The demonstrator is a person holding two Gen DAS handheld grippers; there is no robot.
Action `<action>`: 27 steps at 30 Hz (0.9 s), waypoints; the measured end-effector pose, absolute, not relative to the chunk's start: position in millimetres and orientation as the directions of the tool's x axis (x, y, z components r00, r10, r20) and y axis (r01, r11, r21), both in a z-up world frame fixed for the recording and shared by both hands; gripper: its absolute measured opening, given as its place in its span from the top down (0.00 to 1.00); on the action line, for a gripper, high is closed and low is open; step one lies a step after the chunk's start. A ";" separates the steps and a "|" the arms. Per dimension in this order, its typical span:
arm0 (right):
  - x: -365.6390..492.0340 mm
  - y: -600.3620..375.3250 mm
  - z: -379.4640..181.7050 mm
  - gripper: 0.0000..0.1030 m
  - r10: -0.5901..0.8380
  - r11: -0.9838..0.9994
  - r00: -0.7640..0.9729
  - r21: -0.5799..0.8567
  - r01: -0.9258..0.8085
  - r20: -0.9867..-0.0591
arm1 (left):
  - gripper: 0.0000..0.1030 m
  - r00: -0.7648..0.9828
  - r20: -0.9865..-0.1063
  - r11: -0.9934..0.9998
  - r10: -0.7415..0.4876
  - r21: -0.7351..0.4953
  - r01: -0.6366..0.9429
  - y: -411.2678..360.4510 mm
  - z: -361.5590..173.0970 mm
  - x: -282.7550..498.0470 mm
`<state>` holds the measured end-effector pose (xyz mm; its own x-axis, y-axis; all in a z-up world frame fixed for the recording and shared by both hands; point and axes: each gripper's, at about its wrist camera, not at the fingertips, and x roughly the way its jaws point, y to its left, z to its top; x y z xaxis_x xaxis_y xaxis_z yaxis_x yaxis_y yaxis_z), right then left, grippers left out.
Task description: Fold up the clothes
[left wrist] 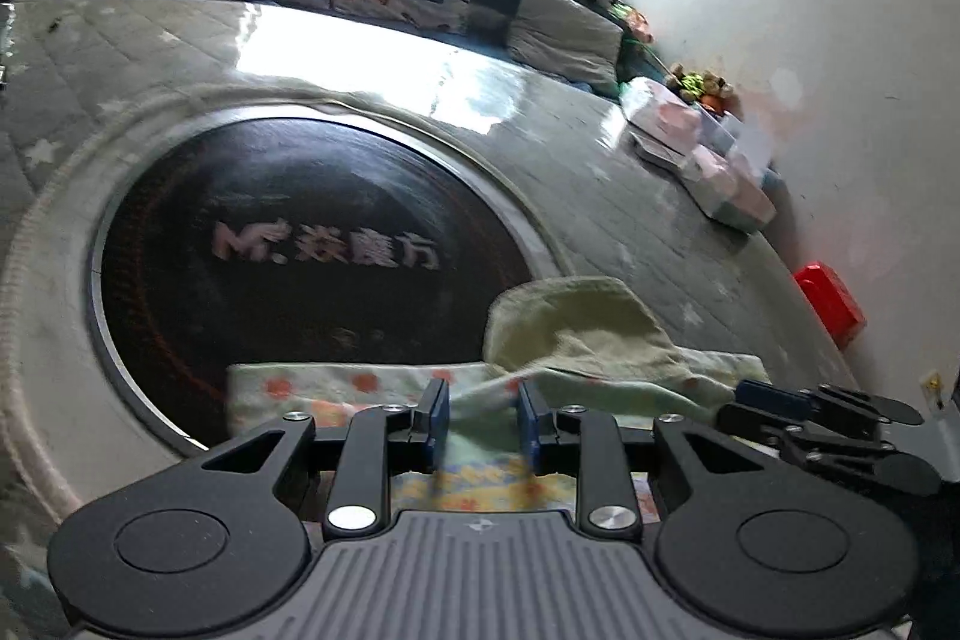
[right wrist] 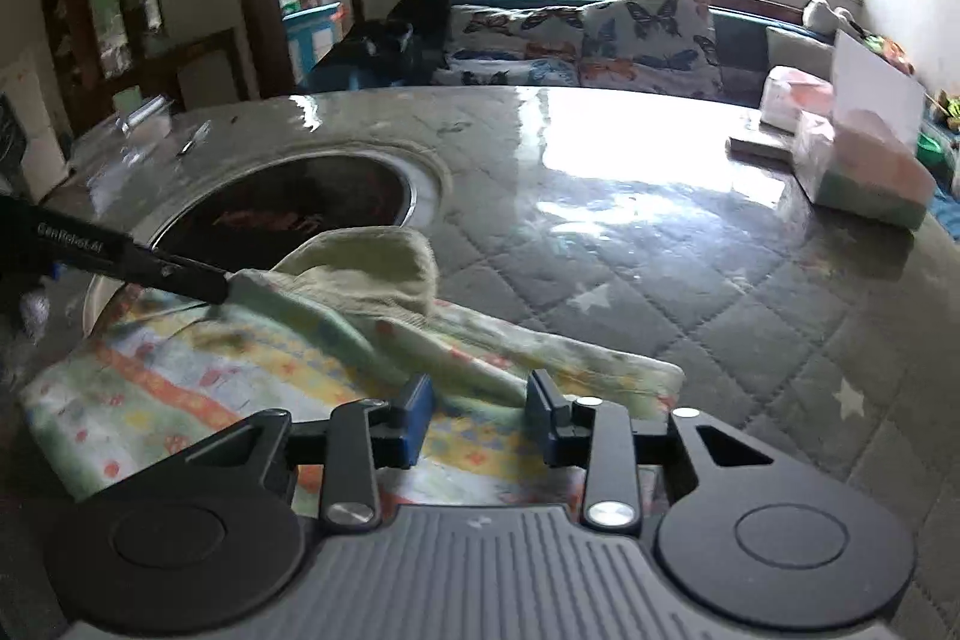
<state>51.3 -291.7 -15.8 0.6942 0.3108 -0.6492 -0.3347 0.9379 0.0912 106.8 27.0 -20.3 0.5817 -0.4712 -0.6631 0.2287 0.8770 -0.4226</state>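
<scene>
A pale green garment [left wrist: 600, 334] [right wrist: 180, 382] with small orange and yellow prints lies at the near edge of a quilted grey table. One corner is turned up, showing a plain yellow-green underside. My left gripper [left wrist: 483, 421] is closed on a bunched fold of this cloth, which fills the gap between its blue pads. In the right wrist view its black tip [right wrist: 225, 287] holds the raised edge. My right gripper [right wrist: 477, 409] hangs over the garment's right part, jaws apart. A ridge of cloth runs between them and the pads do not press it. It also shows at the far right [left wrist: 774, 394].
A round black cooktop [left wrist: 300, 244] [right wrist: 288, 208] is set into the table just beyond the garment. Plastic-wrapped packs [left wrist: 708, 160] [right wrist: 858, 166] sit at the far right by the wall, and a red box [left wrist: 831, 301] is near the edge. A butterfly-print sofa [right wrist: 600, 34] stands behind.
</scene>
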 end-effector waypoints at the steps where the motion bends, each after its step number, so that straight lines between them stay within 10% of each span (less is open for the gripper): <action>1: 50.6 -292.5 -13.4 0.68 0.309 0.939 0.699 0.091 -0.332 -0.645 | 0.72 0.591 -0.659 0.879 -0.466 -0.421 0.224 31.7 -17.7 105.2; 27: -33.8 -204.5 -4.0 0.67 0.489 0.735 0.584 -0.054 -0.676 -0.648 | 0.56 0.598 -0.641 0.871 -0.482 -0.274 0.408 24.7 -15.6 -6.0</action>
